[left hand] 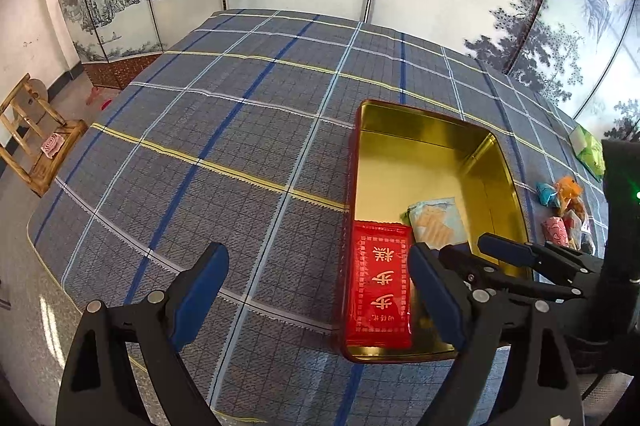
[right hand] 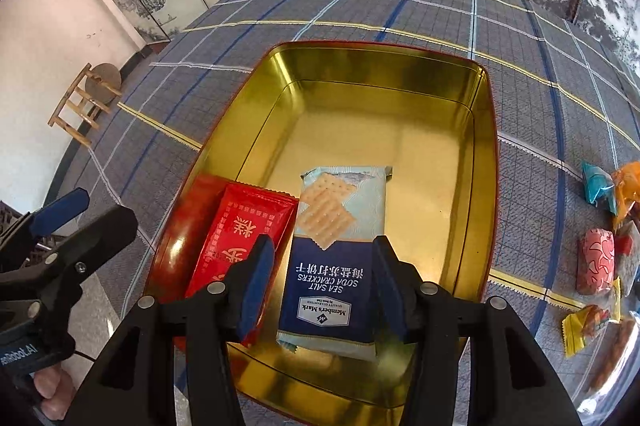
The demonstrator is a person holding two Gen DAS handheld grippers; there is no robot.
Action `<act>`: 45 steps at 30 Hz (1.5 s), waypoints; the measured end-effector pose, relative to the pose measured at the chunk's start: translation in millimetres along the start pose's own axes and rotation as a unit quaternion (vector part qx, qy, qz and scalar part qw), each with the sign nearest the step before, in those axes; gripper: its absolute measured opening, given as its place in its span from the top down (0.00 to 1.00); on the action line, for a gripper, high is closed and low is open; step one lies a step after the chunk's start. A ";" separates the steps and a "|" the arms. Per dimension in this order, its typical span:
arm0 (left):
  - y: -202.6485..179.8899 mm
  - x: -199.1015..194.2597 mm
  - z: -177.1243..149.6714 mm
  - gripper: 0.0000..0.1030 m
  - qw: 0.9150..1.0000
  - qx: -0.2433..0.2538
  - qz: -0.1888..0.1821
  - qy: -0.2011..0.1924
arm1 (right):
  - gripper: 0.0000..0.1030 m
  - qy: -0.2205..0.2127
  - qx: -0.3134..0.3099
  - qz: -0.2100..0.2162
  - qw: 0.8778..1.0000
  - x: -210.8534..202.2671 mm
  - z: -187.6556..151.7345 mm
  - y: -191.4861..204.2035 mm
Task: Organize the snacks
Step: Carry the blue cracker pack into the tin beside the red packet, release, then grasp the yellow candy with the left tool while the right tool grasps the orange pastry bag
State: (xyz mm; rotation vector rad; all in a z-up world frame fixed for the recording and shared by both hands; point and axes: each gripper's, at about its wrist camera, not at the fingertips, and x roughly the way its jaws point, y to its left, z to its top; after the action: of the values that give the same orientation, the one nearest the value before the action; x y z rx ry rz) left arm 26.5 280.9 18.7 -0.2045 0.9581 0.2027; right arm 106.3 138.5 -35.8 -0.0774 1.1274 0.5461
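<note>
Your left gripper (left hand: 316, 290) hangs with its jaws spread wide and nothing between them, over the plaid cloth beside the gold-lined rectangular metal tin (right hand: 486, 130). Inside the tin, the red foil snack packet (right hand: 236, 238) lies at the left, touching the blue-and-white sea salt soda cracker packet (right hand: 340, 238). Your right gripper (right hand: 320, 282) straddles the cracker packet; I cannot tell whether its pads press it. Loose wrapped sweets (right hand: 596, 262) lie on the cloth to the right.

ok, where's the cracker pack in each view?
Left wrist: cracker pack lower right, inside the tin, partly hidden behind the gripper fingers.
Right wrist: centre-bottom, lying in the tin between the right gripper's fingers.
Shared landmark: red packet just left of it in both views.
</note>
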 end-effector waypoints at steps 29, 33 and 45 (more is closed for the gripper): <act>-165.7 1.7 -22.1 0.14 0.984 0.156 -0.088 0.010 | 0.43 -0.025 0.225 -0.164 0.960 -122.7 -133.7 -249.3; -188.8 2.9 -31.1 0.14 0.978 0.186 -0.097 0.012 | 0.43 -0.023 0.228 -0.156 0.961 -113.5 -136.6 -250.4; -243.3 20.0 -59.8 0.14 0.961 0.241 -0.131 0.043 | 0.44 -0.026 0.173 -0.190 0.966 -91.8 -124.1 -243.4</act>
State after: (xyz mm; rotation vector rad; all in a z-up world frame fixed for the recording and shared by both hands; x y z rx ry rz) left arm 54.1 32.9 -11.0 0.1110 1.0275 -0.2871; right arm 83.8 -147.7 -61.8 0.0245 1.1075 0.0068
